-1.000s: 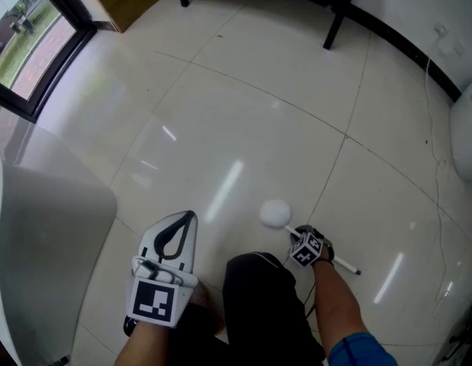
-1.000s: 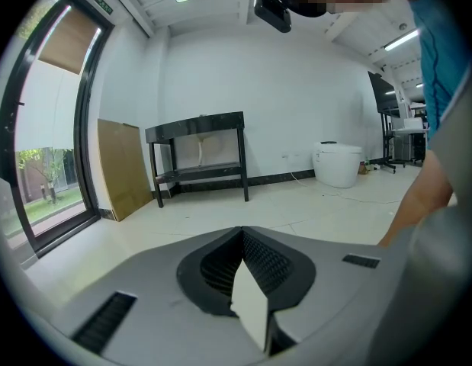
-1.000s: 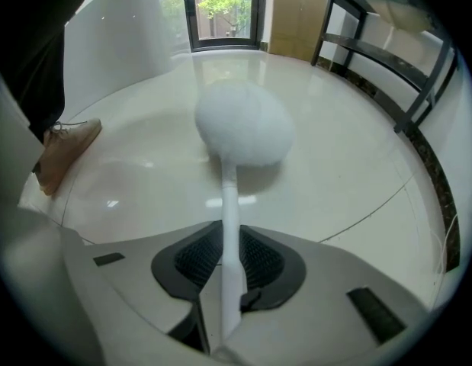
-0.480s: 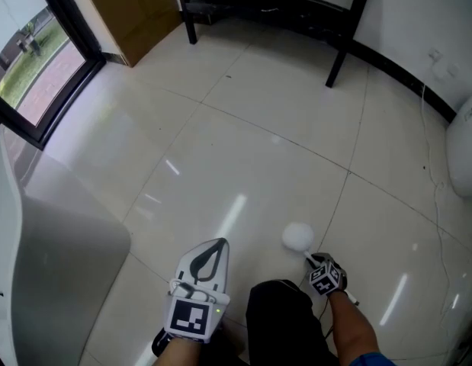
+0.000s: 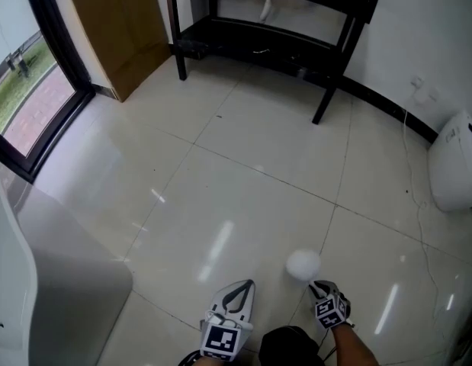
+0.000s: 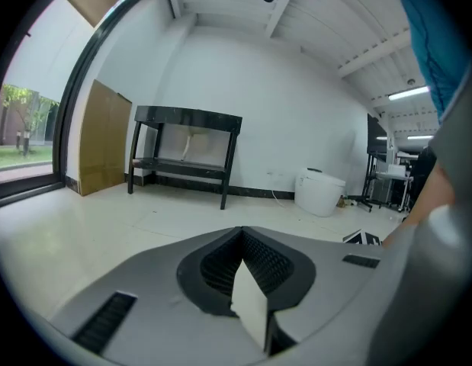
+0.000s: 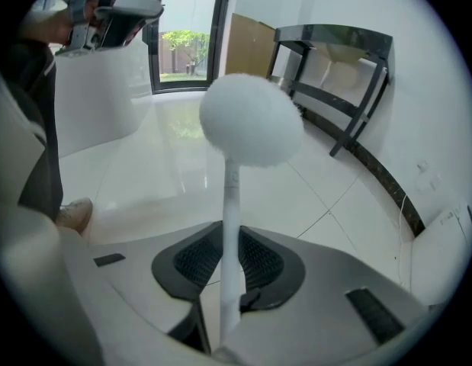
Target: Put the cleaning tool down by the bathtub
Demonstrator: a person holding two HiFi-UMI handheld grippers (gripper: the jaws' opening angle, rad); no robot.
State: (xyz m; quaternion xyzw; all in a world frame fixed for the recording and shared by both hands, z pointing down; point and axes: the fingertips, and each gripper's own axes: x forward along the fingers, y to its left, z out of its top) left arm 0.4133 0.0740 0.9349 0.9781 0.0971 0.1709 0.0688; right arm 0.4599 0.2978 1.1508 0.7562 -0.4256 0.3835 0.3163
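Observation:
The cleaning tool is a brush with a round white fluffy head on a thin white handle. My right gripper is shut on that handle, and the head stands out past the jaws above the floor. My left gripper hangs to the left of the brush, jaws together with nothing between them; its closed jaws fill the lower part of the left gripper view. The white bathtub stands at the left edge, its wall also showing in the right gripper view.
A black bench table stands against the far wall, with a brown board leaning beside it. A white appliance sits at the right with a thin cable trailing over the pale tiles. A glass door is at the left.
The head view has pulled back and tilted up, bringing the bench into sight. Both grippers now sit lower and smaller in the picture. The brush has stayed in the right gripper.

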